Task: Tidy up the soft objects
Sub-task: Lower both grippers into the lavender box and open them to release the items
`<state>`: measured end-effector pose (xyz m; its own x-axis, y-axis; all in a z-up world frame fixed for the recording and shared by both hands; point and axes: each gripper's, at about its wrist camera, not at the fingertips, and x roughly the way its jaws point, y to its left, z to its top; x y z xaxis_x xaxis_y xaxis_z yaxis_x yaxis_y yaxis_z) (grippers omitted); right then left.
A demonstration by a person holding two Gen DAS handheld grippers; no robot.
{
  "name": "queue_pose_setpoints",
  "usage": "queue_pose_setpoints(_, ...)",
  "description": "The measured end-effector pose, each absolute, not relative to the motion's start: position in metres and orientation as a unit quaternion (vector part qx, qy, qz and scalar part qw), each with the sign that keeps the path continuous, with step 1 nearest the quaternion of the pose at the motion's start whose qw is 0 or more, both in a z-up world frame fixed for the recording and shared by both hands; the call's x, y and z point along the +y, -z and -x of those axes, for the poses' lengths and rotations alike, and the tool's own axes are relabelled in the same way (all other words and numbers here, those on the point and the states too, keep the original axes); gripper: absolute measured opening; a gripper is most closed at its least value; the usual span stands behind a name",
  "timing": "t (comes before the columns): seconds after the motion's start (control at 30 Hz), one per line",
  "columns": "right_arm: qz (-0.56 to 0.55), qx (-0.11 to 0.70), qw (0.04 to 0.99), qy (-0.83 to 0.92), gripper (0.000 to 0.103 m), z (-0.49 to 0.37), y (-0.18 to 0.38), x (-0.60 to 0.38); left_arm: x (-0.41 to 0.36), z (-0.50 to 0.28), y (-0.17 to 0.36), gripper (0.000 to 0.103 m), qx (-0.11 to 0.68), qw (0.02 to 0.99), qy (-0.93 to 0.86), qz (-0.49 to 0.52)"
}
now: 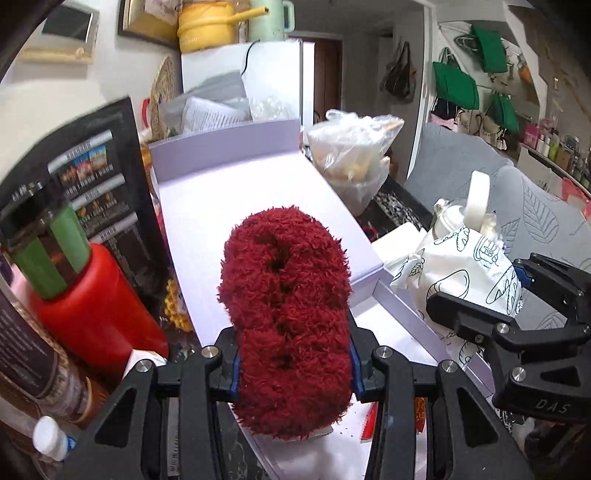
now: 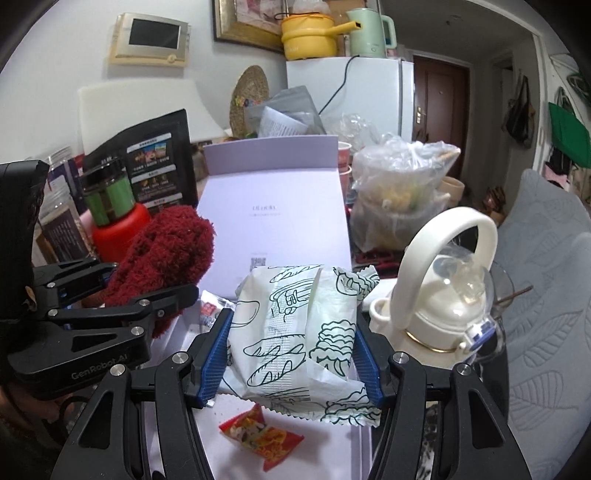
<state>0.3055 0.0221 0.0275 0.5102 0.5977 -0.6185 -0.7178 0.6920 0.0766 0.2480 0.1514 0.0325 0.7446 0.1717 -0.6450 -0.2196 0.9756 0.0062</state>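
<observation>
A fuzzy red sock (image 1: 288, 325) sits clamped in the left claw (image 1: 293, 365) above an open white box (image 1: 221, 192), while beside it the right claw (image 2: 291, 354) is clamped on a printed white packet (image 2: 295, 332) near a cream bottle (image 2: 443, 295).

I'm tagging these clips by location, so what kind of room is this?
Most likely a small, cluttered home kitchen or dining corner: a white fridge topped with a yellow pot and a green kettle, and bags hanging by the door.
</observation>
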Motion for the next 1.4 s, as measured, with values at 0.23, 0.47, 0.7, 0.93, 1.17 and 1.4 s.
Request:
queue_pose_setpoints(0.23,0.108,0.332,0.857,-0.379,0.061,-0.309,-0.017,0.028,0.155,-0.261,-0.015,0.042,0.373,0.922,-0.097,0.044)
queue_pose_setpoints(0.47,0.117,0.340,0.854,-0.375,0.061,-0.311,-0.014,0.032,0.155,-0.269,0.000,0.043,0.400,0.910,-0.093,0.057)
queue_pose_setpoints(0.7,0.130,0.333,0.860,-0.365,0.068,-0.310,-0.015,0.033,0.154,-0.274,-0.001,0.079,0.411,0.903,-0.117,0.048)
queue_pose_setpoints(0.93,0.123,0.335,0.863,-0.357,0.068,-0.313,-0.017,0.028,0.163,-0.269,-0.005,0.082,0.408,0.900,-0.139,0.060)
queue_pose_setpoints(1.17,0.119,0.332,0.867,-0.353,0.068,-0.312,-0.021,0.024,0.163,-0.267,-0.010,0.082,0.406,0.901,-0.143,0.057)
queue_pose_setpoints(1.4,0.112,0.324,0.872,-0.350,0.068,-0.308,-0.031,0.017,0.162,-0.260,-0.020,0.082,0.395,0.905,-0.146,0.055)
